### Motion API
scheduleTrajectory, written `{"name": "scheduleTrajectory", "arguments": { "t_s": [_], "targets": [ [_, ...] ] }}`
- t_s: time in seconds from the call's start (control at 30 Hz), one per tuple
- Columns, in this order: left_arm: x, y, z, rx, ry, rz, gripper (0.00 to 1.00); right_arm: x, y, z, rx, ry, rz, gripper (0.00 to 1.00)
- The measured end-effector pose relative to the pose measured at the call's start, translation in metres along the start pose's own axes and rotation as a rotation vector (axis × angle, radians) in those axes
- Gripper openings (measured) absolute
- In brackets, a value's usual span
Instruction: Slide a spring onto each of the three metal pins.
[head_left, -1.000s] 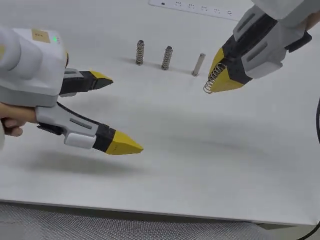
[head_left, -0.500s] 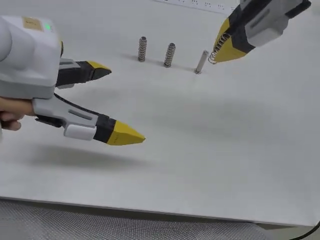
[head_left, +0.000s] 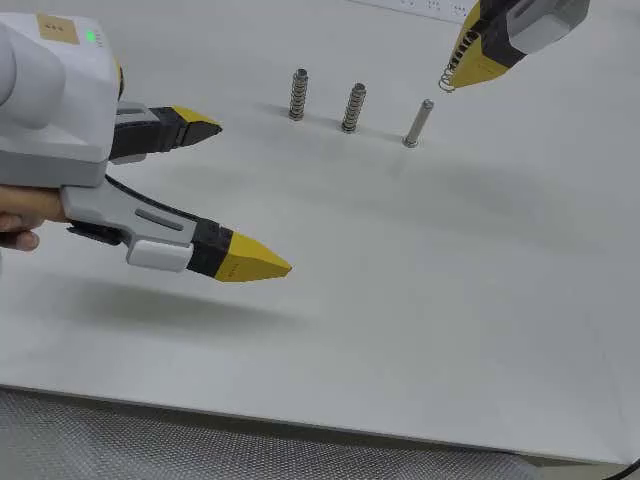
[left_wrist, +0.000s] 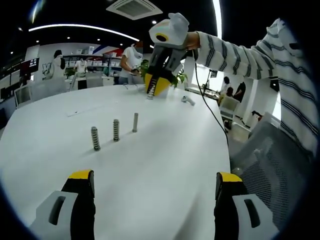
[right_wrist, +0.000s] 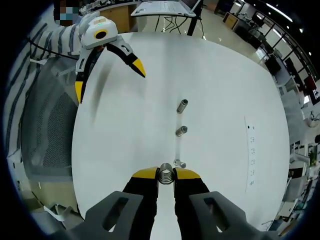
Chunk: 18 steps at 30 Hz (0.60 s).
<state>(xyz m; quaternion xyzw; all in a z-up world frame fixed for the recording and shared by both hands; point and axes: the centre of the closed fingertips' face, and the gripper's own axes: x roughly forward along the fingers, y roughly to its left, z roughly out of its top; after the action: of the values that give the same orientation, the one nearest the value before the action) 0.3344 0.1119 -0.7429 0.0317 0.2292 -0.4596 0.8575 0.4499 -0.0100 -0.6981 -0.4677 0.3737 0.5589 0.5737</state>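
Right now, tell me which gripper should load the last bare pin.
Right. The right gripper is shut on a spring and sits close to the bare pin; the left gripper is open, empty and farther from it.

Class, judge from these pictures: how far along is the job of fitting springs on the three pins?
Done: the left pin and middle pin carry springs. In hand: the right gripper is shut on the third spring, in the air near the bare pin. Left: slide it onto that pin. The left gripper hangs open, empty.
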Motion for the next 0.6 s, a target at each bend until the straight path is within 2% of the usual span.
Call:
{"name": "scheduleTrajectory", "arguments": {
  "t_s": [0.33, 0.6],
  "targets": [
    [0.001, 0.006, -0.003, 0.0, 0.021, 0.013, 0.98, 0.012, -0.016, -0.013, 0.003, 0.039, 0.0, 0.09],
    [0.002, 0.007, -0.004, -0.006, 0.029, 0.017, 0.98, 0.022, -0.022, -0.014, 0.01, 0.037, 0.011, 0.09]
  ]
}}
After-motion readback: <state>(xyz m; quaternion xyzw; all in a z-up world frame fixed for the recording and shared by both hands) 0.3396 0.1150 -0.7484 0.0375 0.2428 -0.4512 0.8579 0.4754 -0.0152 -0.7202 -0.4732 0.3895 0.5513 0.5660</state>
